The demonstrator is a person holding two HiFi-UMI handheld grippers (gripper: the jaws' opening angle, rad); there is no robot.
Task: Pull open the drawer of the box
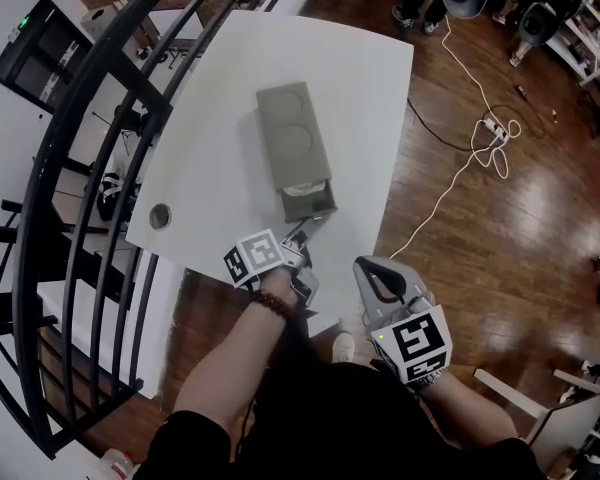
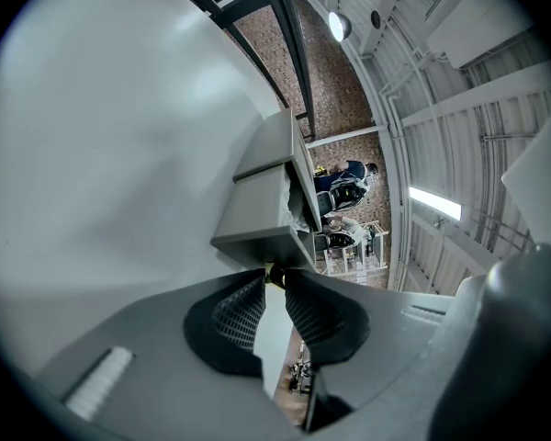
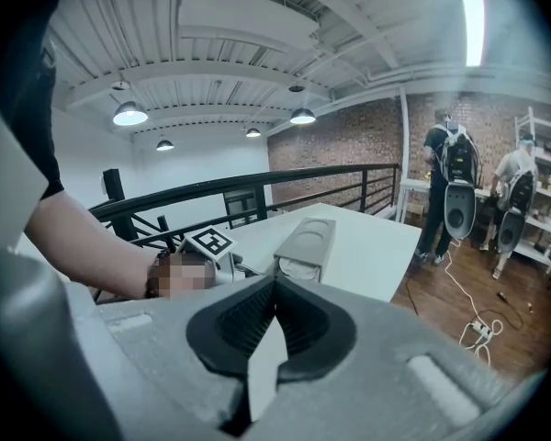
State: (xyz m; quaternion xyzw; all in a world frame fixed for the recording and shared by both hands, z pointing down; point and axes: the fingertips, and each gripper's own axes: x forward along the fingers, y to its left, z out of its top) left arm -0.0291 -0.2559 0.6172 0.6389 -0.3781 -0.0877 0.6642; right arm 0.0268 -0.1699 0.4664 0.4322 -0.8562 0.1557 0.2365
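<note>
A grey box [image 1: 293,133] lies on the white table [image 1: 210,158], and its drawer [image 1: 308,201] stands pulled out toward me with something pale inside. My left gripper [image 1: 310,230] is at the drawer's front. In the left gripper view the fingertips of the left gripper [image 2: 274,278] pinch a small dark knob on the drawer front [image 2: 262,243]. My right gripper [image 1: 366,266] hovers off the table's near right corner, shut and with nothing in it. In the right gripper view the right gripper [image 3: 274,285] points toward the box [image 3: 309,240].
A black curved railing [image 1: 90,168] runs along the table's left side. A round cable hole [image 1: 159,215] is near the table's left front corner. A white cable [image 1: 460,158] lies on the wooden floor to the right. People with equipment [image 3: 455,186] stand far off.
</note>
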